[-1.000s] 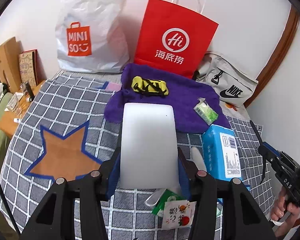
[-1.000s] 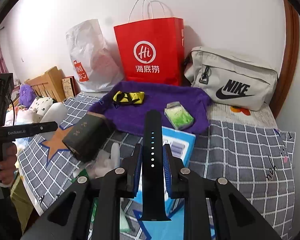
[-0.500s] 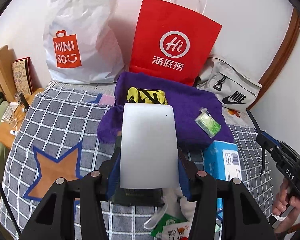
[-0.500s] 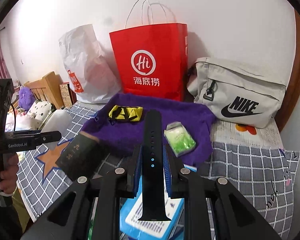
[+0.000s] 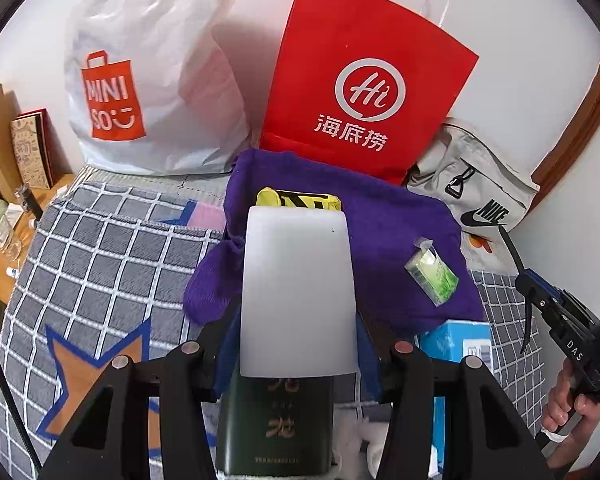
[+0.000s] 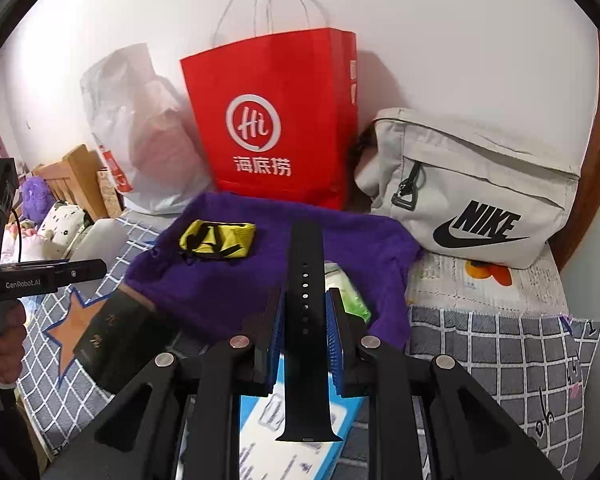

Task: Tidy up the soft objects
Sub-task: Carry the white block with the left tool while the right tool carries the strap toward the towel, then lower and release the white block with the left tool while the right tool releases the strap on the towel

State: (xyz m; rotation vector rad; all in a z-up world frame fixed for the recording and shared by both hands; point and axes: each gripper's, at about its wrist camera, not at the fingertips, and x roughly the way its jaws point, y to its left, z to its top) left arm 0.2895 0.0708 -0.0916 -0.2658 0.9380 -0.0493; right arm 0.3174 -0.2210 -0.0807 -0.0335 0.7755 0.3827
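Observation:
My left gripper is shut on a white translucent pad, held above a dark green box on the checked bed cover. My right gripper is shut on a black watch strap, held upright above a blue box. A purple towel lies ahead with a yellow-and-black folded cloth and a green tissue pack on it. The towel and yellow cloth also show in the right wrist view.
A red paper bag, a white Miniso plastic bag and a grey Nike pouch stand against the wall. A blue box lies right of my left gripper. A wooden bedside shelf is at the far left.
Both grippers have moved forward toward the purple towel and the bags, keeping their holds. The green box now shows under the white pad.

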